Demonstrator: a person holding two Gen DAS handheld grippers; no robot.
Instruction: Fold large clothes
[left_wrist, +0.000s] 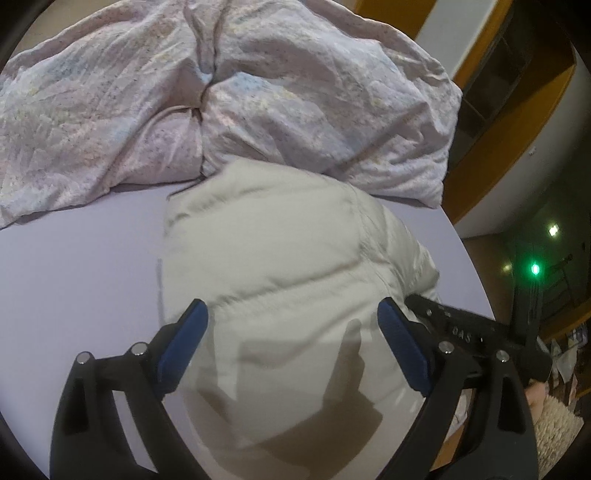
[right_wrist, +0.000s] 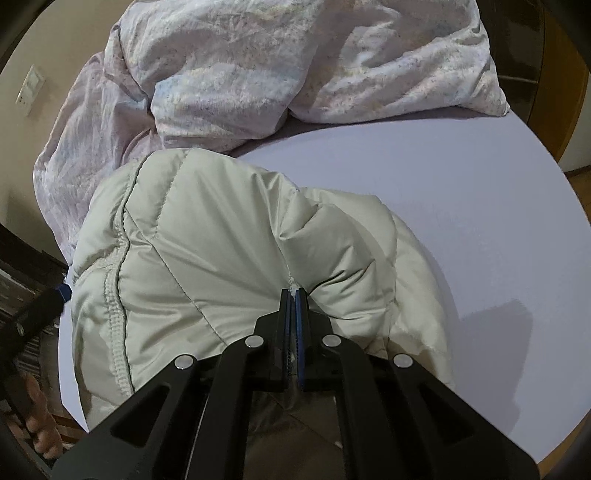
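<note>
- Your right tongs hide the pinched fold of the pale quilted puffer jacket they clamp.
- Your left tongs hover spread wide above it.

The right tool pinches a fold of the pale puffer jacket on the bed.

A lavender bed carries a pale puffer jacket and rumpled duvet.
</note>
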